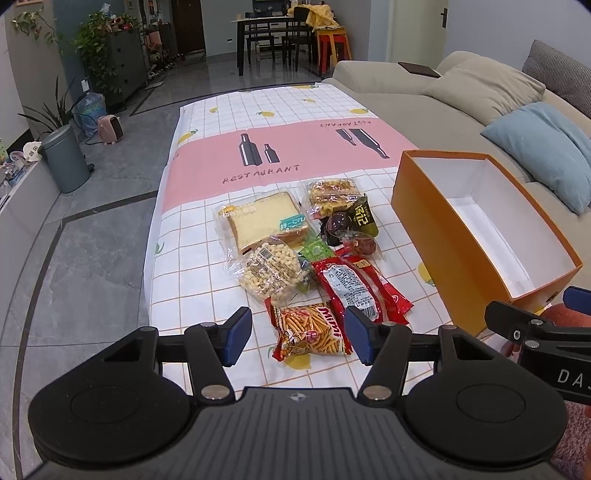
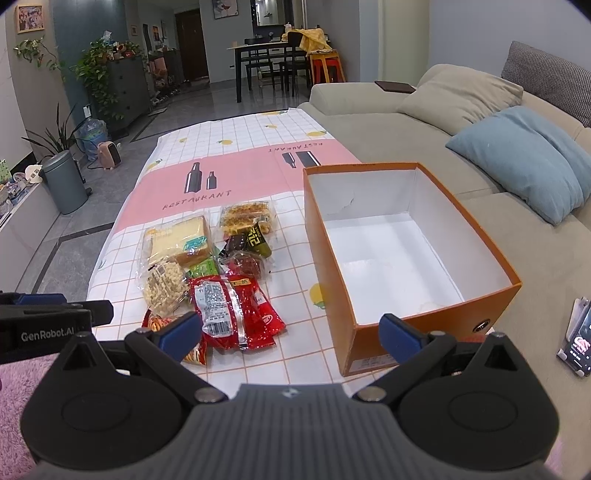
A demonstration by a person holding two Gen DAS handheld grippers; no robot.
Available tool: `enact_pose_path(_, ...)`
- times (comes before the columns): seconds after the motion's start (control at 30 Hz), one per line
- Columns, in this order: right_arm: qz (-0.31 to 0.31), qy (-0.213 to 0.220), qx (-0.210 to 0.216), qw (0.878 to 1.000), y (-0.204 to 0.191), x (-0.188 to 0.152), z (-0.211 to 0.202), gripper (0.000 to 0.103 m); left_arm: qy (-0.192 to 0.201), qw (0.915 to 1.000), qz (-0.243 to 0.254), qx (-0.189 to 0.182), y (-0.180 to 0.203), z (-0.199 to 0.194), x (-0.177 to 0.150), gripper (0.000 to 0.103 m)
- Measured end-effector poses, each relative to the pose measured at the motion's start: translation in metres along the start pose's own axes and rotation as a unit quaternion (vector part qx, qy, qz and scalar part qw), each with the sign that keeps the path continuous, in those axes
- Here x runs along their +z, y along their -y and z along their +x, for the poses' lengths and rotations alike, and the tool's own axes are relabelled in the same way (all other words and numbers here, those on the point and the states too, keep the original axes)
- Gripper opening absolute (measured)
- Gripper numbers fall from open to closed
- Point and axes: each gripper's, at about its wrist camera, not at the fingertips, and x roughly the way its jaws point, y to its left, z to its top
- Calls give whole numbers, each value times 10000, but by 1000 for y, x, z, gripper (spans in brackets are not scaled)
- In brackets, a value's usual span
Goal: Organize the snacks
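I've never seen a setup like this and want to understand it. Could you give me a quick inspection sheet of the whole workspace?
Surface: table under a checked tablecloth with lemon prints and a pink "RESTAURANT" band.
Job's things: snack packets piled together, including bread bag, puffed-ball bag, red packet and Mimi stick snack; orange box beside them, open, nothing inside.
Clutter: phone at the right edge.
Grippers: left hand-held gripper open above the Mimi stick snack; right hand-held gripper open near the box's front corner; neither holds anything.
Cables: nothing seen on the table.
Surroundings: beige sofa with blue cushion, grey bin, dining table.
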Motion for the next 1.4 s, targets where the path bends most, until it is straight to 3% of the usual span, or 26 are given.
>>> enact_pose_path(1.4,18,-98,-23,9999,0,-1,2,100,-90,9999,-56,98,-5,-1,-1,68)
